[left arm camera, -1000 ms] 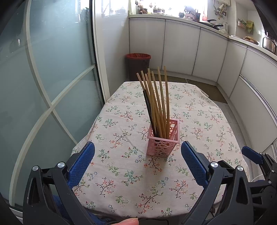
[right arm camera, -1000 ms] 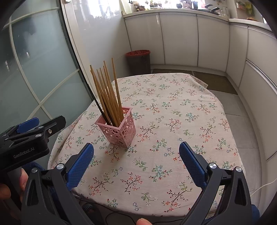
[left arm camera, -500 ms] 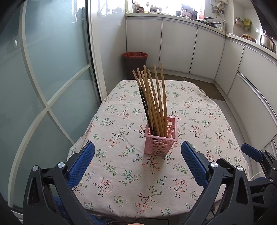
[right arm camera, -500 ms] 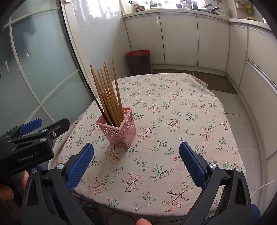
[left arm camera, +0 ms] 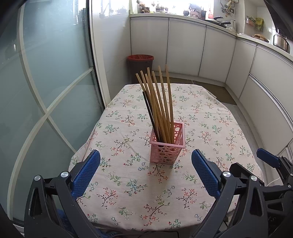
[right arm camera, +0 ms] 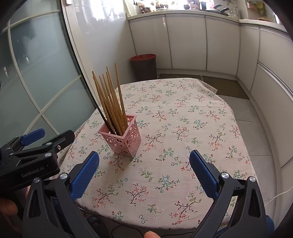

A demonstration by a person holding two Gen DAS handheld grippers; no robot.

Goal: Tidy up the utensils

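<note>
Both tongs hang released and empty over the near edge: left tongs (left arm camera: 146, 170), right tongs (right arm camera: 144, 168). Beyond them spreads the flower-clothed tabletop (left arm camera: 201, 117). Far off on the floor stands a red-rimmed bin (left arm camera: 140, 63). Mid-tabletop sits a pink basket (left arm camera: 167, 144), upright, holding wooden chopsticks (left arm camera: 161, 104) leaning left, plus one dark stick (left arm camera: 150, 115).

White cabinets (left arm camera: 185, 49) curve round the room – frosted glass door (left arm camera: 45, 87) (left), sunlit window (left arm camera: 164, 5)
</note>
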